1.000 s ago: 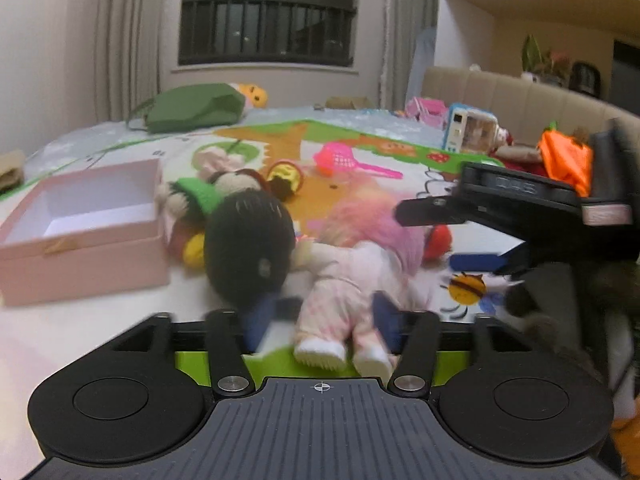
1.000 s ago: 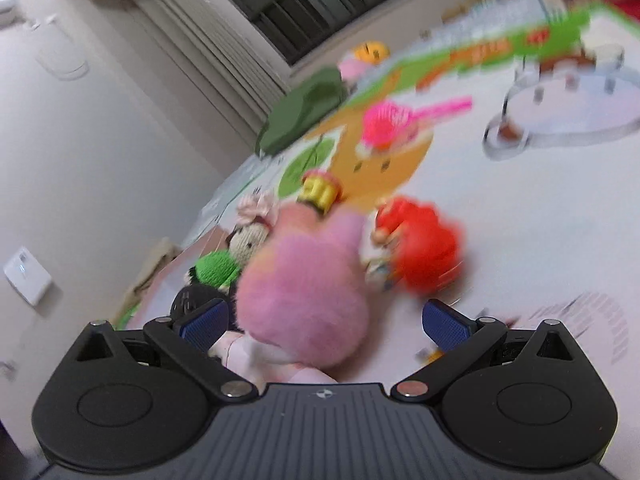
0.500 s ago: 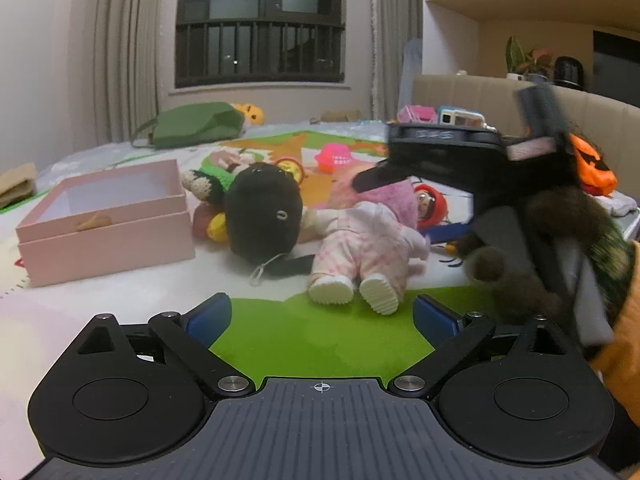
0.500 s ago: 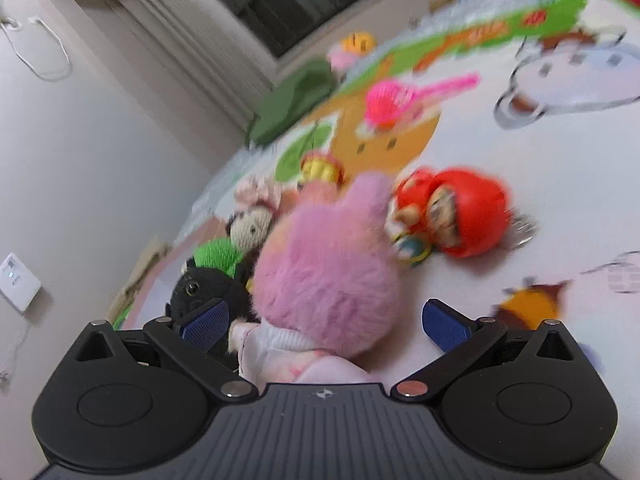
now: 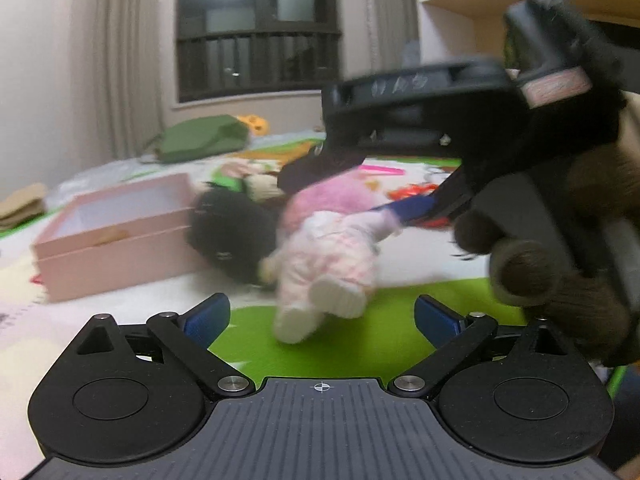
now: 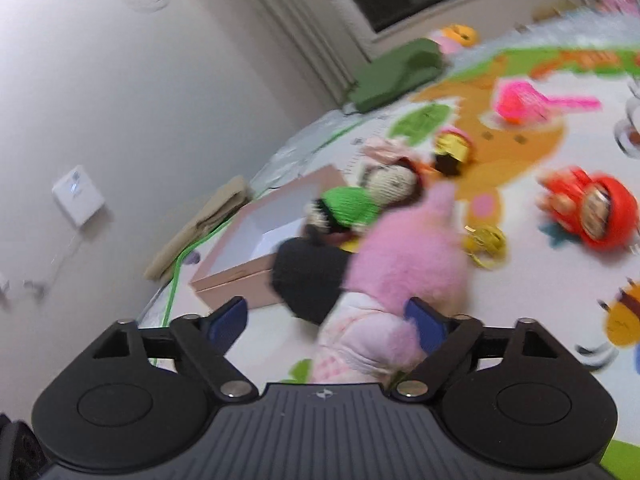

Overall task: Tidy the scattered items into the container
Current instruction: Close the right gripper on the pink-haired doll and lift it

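Pink box [image 5: 116,236]: the container, lid off, standing on the play mat [image 5: 376,332] to the left of the toy pile. What shows of its white interior is bare; in the left wrist view a small tan shape at its near rim cannot be made out. By my reading nothing is tidied yet.

Items still out, all on the mat:
- Doll in pink pyjamas [image 5: 328,260], pink-haired, lying face down just right of the box, feet toward the left gripper.
- Black plush [image 5: 232,236], touching the box's near corner and the doll.
- Knitted doll in green [image 6: 352,204], behind the black plush, beside the box's far side.
- Red round toy [image 6: 592,208], well apart to the right.
- Pink plastic scoop [image 6: 528,102], farther back.
- Small gold trinket [image 6: 486,242], between the doll's head and the red toy.

Left gripper [image 5: 320,320]: jaws wide, empty, the doll's feet just ahead of them.

Right gripper [image 6: 326,320]: jaws wide but closing, the doll's upper body between them; blur hides whether the pads yet press. A hand in a brown fuzzy glove [image 5: 560,280] carries it.

Remaining: every item listed, doll likely first.
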Demonstrator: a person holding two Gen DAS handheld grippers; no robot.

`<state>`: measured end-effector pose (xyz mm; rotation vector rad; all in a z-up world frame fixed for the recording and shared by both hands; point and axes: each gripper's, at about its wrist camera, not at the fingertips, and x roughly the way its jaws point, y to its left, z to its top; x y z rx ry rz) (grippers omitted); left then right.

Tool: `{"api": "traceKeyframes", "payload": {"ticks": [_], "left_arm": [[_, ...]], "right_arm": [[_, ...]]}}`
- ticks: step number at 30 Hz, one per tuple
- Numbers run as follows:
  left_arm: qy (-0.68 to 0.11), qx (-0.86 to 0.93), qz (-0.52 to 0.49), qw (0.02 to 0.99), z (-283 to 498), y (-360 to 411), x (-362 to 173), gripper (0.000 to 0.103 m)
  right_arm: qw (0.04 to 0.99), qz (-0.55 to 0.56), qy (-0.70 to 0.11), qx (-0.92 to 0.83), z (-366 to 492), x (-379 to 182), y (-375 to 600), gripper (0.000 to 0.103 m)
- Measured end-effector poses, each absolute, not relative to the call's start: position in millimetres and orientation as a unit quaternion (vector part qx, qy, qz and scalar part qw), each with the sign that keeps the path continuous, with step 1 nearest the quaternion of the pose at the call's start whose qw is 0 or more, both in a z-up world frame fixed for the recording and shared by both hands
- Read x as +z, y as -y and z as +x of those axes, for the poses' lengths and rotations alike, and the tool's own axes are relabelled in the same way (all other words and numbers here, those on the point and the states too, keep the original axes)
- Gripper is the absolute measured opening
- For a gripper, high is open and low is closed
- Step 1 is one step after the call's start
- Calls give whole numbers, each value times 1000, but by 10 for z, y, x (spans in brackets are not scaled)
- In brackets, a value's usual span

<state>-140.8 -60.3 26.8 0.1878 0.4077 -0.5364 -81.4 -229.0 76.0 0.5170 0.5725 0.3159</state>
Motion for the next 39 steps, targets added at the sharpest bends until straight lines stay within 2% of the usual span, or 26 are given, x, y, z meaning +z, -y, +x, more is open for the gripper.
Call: {"api": "traceKeyframes", "payload": {"ticks": [7,10,13,15,18,23,27,39], "left_arm": [[-202,-200,86,955,-1356,267,279,101],[-205,-173,84,960,-1269,148,282,101],[-198,-189,107,956,-1246,150,285,101],[-190,-211,126,951,-1265,157,280,101],[-193,-246,129,941,-1246,162,262,101],[-216,-323,138,911,-1321,154,194,101],[-221,-326,193,899,-1374,383,50,101],[-226,-262,185,920,-1190,549,-17,100]], "right_arm": [[888,194,-290,301,-367,981,1570,96],[899,144,-303,283,-223,1016,1346,96],[901,159,-308,260,-217,1091,1548,96],[914,151,-285,244,-463,1139,1820,103],[935,135,-267,193,-871,1084,2188,103],[917,202,-316,137,-1227,604,2677,103],[897,247,-338,140,-1084,296,2650,103],[865,302,-343,205,-746,228,2411,103]]}}
